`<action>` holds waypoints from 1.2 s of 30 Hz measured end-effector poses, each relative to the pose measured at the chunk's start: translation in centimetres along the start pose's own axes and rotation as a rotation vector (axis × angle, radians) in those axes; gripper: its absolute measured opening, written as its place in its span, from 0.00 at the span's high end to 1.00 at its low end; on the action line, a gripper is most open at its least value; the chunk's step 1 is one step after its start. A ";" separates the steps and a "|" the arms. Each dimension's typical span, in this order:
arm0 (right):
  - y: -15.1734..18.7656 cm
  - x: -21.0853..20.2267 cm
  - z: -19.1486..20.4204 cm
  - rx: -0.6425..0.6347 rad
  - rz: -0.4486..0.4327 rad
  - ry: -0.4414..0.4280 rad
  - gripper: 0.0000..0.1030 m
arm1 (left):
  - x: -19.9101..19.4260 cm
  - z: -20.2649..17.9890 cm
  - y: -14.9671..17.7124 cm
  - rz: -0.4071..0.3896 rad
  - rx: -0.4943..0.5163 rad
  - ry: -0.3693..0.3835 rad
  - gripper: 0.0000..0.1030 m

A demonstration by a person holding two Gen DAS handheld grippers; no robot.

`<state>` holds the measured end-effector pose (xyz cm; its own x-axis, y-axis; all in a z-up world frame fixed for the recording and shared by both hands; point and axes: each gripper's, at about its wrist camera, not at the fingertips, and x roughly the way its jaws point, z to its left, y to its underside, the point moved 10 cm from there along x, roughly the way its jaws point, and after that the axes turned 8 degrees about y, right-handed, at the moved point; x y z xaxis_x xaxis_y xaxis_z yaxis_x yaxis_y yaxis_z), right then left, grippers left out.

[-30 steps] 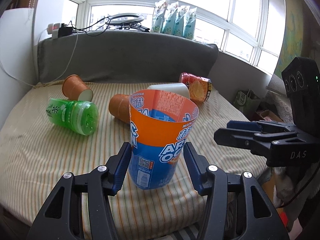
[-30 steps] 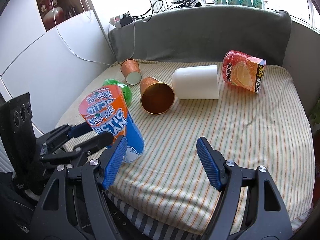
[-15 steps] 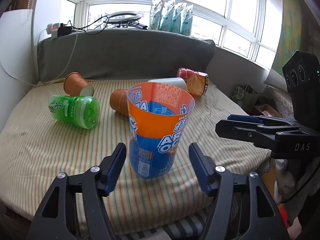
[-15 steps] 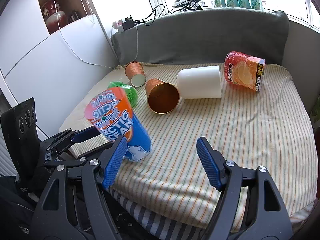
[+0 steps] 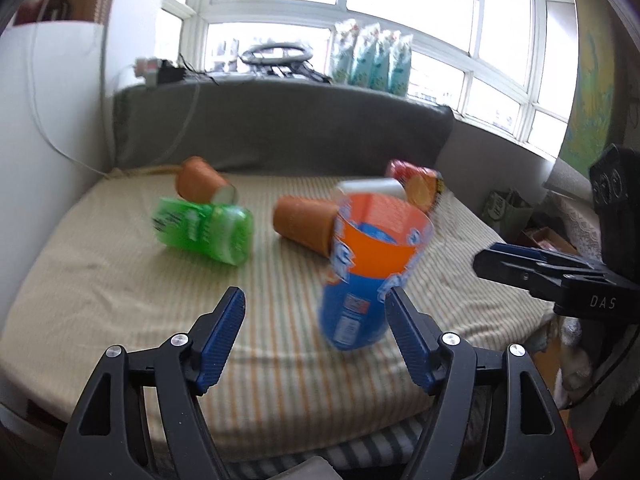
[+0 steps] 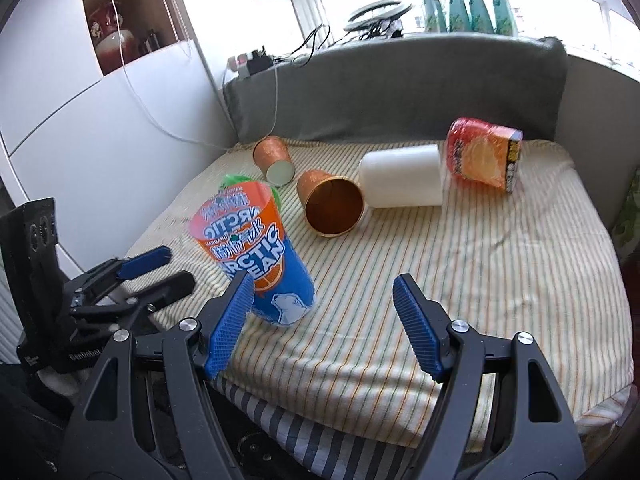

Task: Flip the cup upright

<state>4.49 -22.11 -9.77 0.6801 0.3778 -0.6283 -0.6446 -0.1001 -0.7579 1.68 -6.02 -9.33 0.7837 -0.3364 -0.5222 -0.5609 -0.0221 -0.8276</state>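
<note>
Orange-and-blue printed paper cup (image 5: 370,268) upright on striped cloth (image 6: 500,264), beside left gripper (image 5: 316,336) right finger, ungripped. Left fingers wide; right gripper (image 6: 324,320) fingers wide, empty.

Glossy printed cup (image 6: 256,256) – striped woven cloth (image 6: 500,264) – shiny coppery cup (image 6: 332,208)

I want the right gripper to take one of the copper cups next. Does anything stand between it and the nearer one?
Nothing visible does. The right gripper is open, and only bare striped cloth lies between it and the nearer copper cup. The upright orange-blue cup stands left of that line.
</note>
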 end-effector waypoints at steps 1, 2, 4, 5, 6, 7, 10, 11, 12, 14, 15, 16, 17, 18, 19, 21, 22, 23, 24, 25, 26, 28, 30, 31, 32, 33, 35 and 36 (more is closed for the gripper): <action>-0.1 -0.3 0.0 0.005 -0.018 0.012 0.27 | -0.4 0.2 -0.4 -0.015 -0.001 -0.007 0.30; -0.2 -0.6 -0.1 0.007 -0.031 0.024 0.27 | -0.7 0.4 -0.7 -0.031 0.000 -0.015 0.29; -0.4 -1.1 -0.1 0.009 -0.062 0.050 0.27 | -1.6 0.6 -1.6 -0.073 0.011 -0.038 0.27; -0.5 -1.4 -0.1 0.008 -0.082 0.068 0.27 | -1.9 0.7 -2.0 -0.095 0.018 -0.050 0.25; -0.7 -1.7 -0.2 0.008 -0.098 0.084 0.21 | -2.2 0.8 -2.4 -0.112 0.023 -0.060 0.25; -1.0 -2.2 -0.4 0.011 -0.129 0.114 0.13 | -2.6 0.9 -2.8 -0.132 0.026 -0.067 0.25; -1.8 -3.5 -0.6 0.013 -0.217 0.178 0.10 | -3.4 1.1 -3.7 -0.177 0.030 -0.090 0.25; -2.1 -3.8 -0.7 0.010 -0.233 0.192 0.10 | -3.5 1.2 -3.9 -0.187 0.031 -0.096 0.24; -2.2 -4.1 -0.7 0.008 -0.247 0.206 0.09 | -3.6 1.3 -4.0 -0.194 0.031 -0.101 0.23; -2.5 -4.7 -0.8 0.019 -0.275 0.234 0.06 | -3.9 1.5 -4.2 -0.200 0.024 -0.099 0.20; -2.6 -4.8 -0.9 0.027 -0.283 0.233 0.01 | -4.0 1.6 -4.2 -0.203 0.022 -0.100 0.20; -2.6 -5.0 -0.9 0.035 -0.290 0.235 0.00 | -4.0 1.6 -4.2 -0.206 0.023 -0.105 0.20; -2.6 -5.1 -1.0 0.040 -0.301 0.243 0.00 | -4.1 1.6 -4.2 -0.210 0.029 -0.112 0.20; -2.6 -5.2 -1.1 0.040 -0.306 0.253 0.00 | -4.2 1.6 -4.2 -0.213 0.038 -0.121 0.20; -2.6 -5.3 -1.3 0.036 -0.314 0.271 0.00 | -4.3 1.6 -4.2 -0.214 0.043 -0.125 0.20; -2.6 -5.5 -1.3 0.025 -0.331 0.304 0.00 | -4.4 1.6 -4.2 -0.220 0.049 -0.132 0.20; -2.6 -5.7 -1.3 0.021 -0.337 0.311 0.00 | -4.5 1.5 -4.2 -0.222 0.050 -0.131 0.20; -2.6 -5.8 -1.3 0.020 -0.340 0.313 0.00 | -4.5 1.5 -4.2 -0.225 0.049 -0.131 0.19; -2.7 -5.9 -1.2 0.018 -0.344 0.314 0.00 | -4.6 1.6 -4.3 -0.229 0.047 -0.134 0.19; -2.8 -6.1 -1.2 0.017 -0.349 0.315 0.00 | -4.7 1.6 -4.3 -0.231 0.047 -0.135 0.19; -2.8 -6.2 -1.1 0.015 -0.354 0.316 0.00 | -4.8 1.6 -4.4 -0.232 0.047 -0.135 0.19; -2.9 -6.2 -1.0 0.013 -0.357 0.312 0.00 | -4.9 1.6 -4.5 -0.236 0.044 -0.136 0.19; -2.9 -6.3 -1.0 0.015 -0.357 0.307 0.00 | -5.0 1.6 -4.6 -0.238 0.043 -0.138 0.19; -2.9 -6.2 -1.0 0.014 -0.357 0.305 0.00 | -5.0 1.7 -4.6 -0.239 0.043 -0.140 0.19; -2.9 -6.2 -1.0 0.014 -0.356 0.304 0.00 | -5.1 1.7 -4.6 -0.240 0.043 -0.141 0.19; -2.9 -6.1 -0.9 0.015 -0.355 0.302 0.00 | -5.1 1.7 -4.6 -0.240 0.043 -0.141 0.19; -2.8 -6.1 -0.9 0.015 -0.352 0.296 0.00 | -5.1 1.6 -4.6 -0.239 0.044 -0.142 0.19; -2.8 -6.1 -0.8 0.015 -0.350 0.294 0.00 | -5.1 1.6 -4.6 -0.239 0.044 -0.140 0.19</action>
<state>2.44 -24.91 -3.98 0.9268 0.1090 -0.3593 -0.3616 0.0014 -0.9323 0.68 -2.67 -3.21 0.9233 -0.1932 -0.3318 -0.3459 -0.0435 -0.9373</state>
